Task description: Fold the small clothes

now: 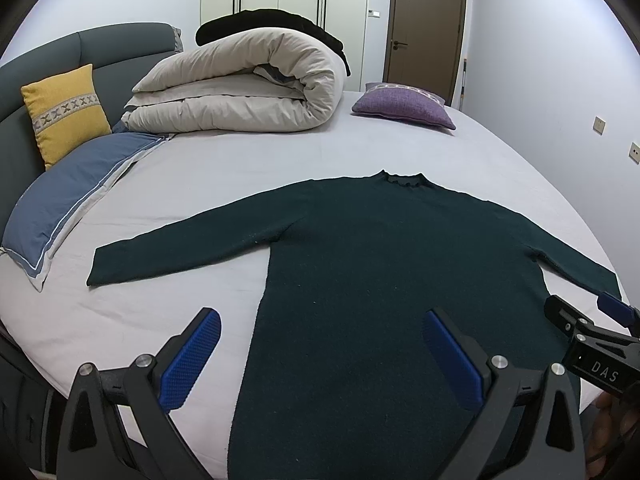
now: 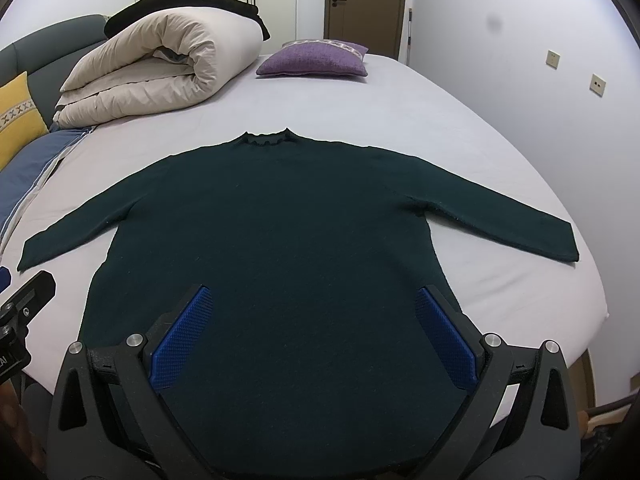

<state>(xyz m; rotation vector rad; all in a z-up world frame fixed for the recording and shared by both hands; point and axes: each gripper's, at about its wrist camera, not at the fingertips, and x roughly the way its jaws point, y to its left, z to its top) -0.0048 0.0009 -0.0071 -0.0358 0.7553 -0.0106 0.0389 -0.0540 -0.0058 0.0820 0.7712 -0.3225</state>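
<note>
Spread flat on the pale bed sheet, a dark green sweater is seen with both sleeves laid outward and its collar at the far end. Above its hem the left gripper and right gripper are held, jaws wide apart, nothing clamped. Beyond the jaws a rolled duvet and purple cushion are seen.
</note>
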